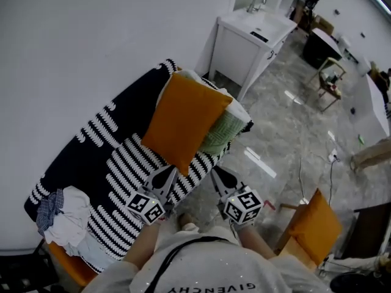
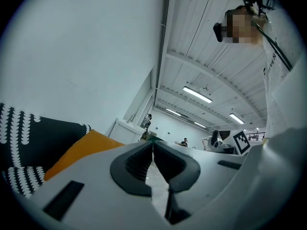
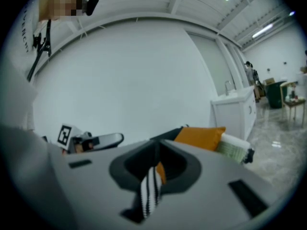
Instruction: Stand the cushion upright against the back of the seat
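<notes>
Leaning at the far end of the sofa (image 1: pixel 91 151), the orange cushion (image 1: pixel 183 122) has its broad face tipped up, its upper edge toward the dark backrest by the wall and one side lying on a green pillow (image 1: pixel 221 133). It sits cornerwise, with one corner pointing down onto the striped throw (image 1: pixel 131 160). From the right gripper view its top edge shows level beside that pillow, with the backrest just behind it. Whether it truly bears on the backrest or mostly on the pillow I cannot tell.

The left gripper (image 1: pixel 165 173) is well apart from the cushion, close in front of the person, over the near edge of the seat. Its jaws are pressed together with nothing between them. The right gripper (image 1: pixel 220 176) is beside it, just off the seat edge, its jaws likewise together and empty. The stripes seen in the slit behind its jaws are the throw beyond, not something gripped.

Judging by this, the main work looks done: the cushion is raised and propped, and neither gripper has hold of it. What may remain is squaring it up so it stands straight against the backrest instead of slanting over the pillow. A heap of clothes (image 1: pixel 67 215) at the near end is not in the way.
</notes>
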### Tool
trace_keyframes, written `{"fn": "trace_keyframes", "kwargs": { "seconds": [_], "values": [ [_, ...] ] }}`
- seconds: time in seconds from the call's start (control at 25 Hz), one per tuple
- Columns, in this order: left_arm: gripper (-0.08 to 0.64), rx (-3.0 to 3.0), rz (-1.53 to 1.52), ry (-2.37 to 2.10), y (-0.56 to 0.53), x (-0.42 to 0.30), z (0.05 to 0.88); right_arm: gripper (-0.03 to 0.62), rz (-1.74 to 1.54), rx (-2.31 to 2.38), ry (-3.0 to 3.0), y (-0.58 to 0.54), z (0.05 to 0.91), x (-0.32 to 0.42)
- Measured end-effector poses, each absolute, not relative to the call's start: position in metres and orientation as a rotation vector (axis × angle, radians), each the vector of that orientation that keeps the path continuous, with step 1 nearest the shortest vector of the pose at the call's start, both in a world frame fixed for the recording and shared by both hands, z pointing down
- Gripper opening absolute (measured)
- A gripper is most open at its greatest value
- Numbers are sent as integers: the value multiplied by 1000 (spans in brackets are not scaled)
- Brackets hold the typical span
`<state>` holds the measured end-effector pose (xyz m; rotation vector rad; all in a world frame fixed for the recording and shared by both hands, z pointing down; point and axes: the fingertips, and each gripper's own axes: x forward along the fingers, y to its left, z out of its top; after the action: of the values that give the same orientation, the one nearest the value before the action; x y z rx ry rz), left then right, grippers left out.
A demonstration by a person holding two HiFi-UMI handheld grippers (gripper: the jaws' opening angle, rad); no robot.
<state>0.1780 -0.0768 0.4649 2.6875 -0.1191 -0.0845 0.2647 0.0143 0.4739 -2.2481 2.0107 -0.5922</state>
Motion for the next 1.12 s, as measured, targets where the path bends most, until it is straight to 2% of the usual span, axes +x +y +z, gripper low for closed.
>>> {"fn": "trace_keyframes", "kwargs": {
  "seconds": [0.2,0.52,0.8,0.96,1.12],
  "values": [
    [25,2677,-78,-104,-92,203,472,23,-629,-2244,2002,-7,484,290],
    [25,2687,-39,-153,-126,263,487,82,-693,-2208,2015,-58,506,358],
    [25,2655,6,-217,-170,334,496,127,-800,-2253,2016,-99,535,454],
    [25,2643,23,-229,-188,374,505,184,-881,-2292,1973,-116,560,511],
    [25,2643,56,-218,-195,403,517,207,-969,-2301,1916,-126,589,557]
  ]
}}
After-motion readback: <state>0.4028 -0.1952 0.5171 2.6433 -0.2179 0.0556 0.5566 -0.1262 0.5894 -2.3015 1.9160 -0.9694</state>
